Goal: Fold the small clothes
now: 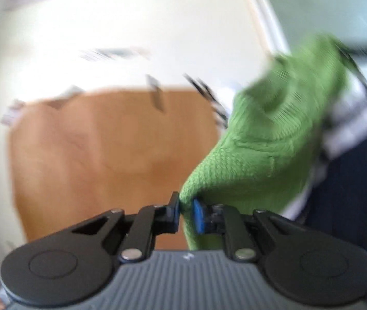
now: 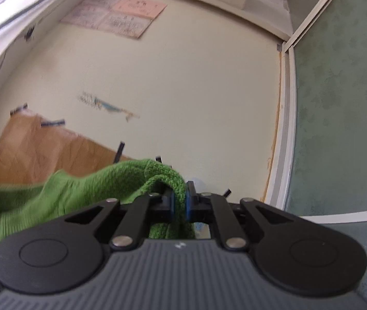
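A green knitted garment (image 1: 268,144) hangs in the air, stretched between both grippers. My left gripper (image 1: 186,206) is shut on one corner of it; the cloth rises up and to the right from the jaws. My right gripper (image 2: 181,201) is shut on another edge of the green garment (image 2: 54,201), which drapes away to the left and down behind the fingers. Both views point up at the wall, and the left wrist view is blurred by motion.
A brown paper sheet (image 1: 111,160) is taped to the cream wall (image 2: 183,90) and shows in the right wrist view (image 2: 33,155) too. Papers (image 2: 116,15) hang higher up. A frosted green door panel (image 2: 343,103) is at right. Striped and dark clothing (image 1: 351,139) shows behind the garment.
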